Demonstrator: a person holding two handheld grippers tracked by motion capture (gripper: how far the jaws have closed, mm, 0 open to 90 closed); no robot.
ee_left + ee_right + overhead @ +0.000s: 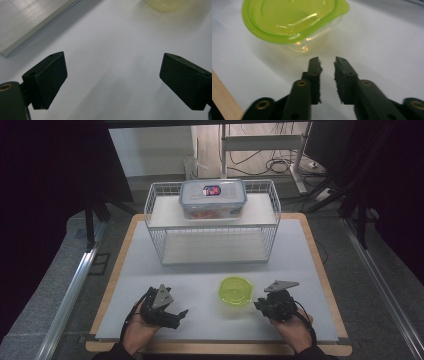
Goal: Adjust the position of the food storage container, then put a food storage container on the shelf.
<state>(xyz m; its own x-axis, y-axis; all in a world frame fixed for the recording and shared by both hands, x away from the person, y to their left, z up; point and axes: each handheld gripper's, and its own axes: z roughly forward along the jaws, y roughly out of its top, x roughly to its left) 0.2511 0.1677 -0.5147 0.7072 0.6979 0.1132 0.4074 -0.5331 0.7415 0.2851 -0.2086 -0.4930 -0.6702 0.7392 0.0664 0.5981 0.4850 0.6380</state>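
On the near half of the table (150,270), a little right of centre, stands a small clear tub with a lime-green lid (235,290). The right gripper (261,305) is held just to the tub's right; in the right gripper view its jaws stand a narrow gap apart with nothing between them, their tips just short of the tub's clear wall and not touching it, so it is released with only a slight opening. The left gripper (181,313) rests in the person's hand near the table's front edge on the left, well apart from the tub, its jaws spread wide over bare table. Farther back, a white wire rack (160,215) carries a clear lidded storage box (213,198) on its upper shelf.
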